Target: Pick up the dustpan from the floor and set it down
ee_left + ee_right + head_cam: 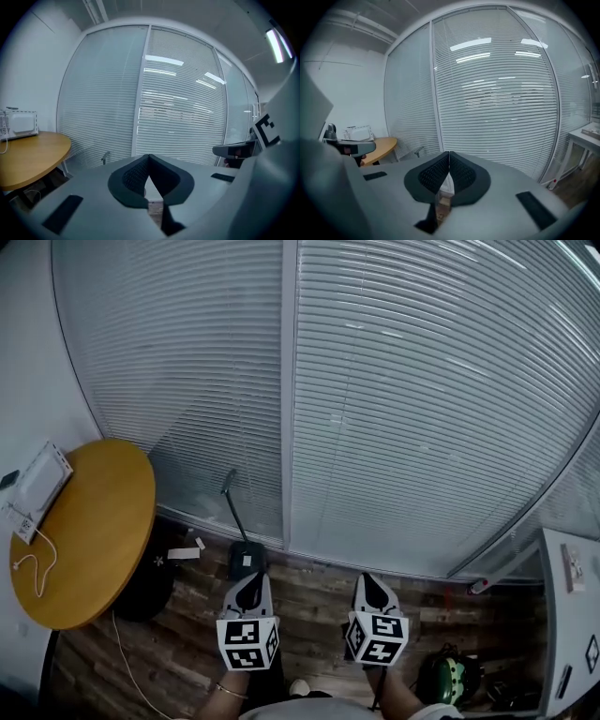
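A dark dustpan [246, 562] stands on the wooden floor against the glass wall, and its long handle [232, 505] leans up along the blinds. My left gripper [248, 587] hovers just in front of the pan, its jaws shut with nothing in them. My right gripper [372, 583] is level with it a little to the right, also shut and holding nothing. In the left gripper view the pads [136, 176] meet at the tip and the handle's top [105, 157] shows to their left. In the right gripper view the gripper [449, 154] points at the blinds, with the handle [418, 151] to its left.
A round wooden table [94, 521] stands at the left with a white appliance [42, 479] and a cable on it. A white desk [567, 615] is at the right. A green and black object [448, 676] lies on the floor near my right arm. Blinds behind glass [375, 409] close off the front.
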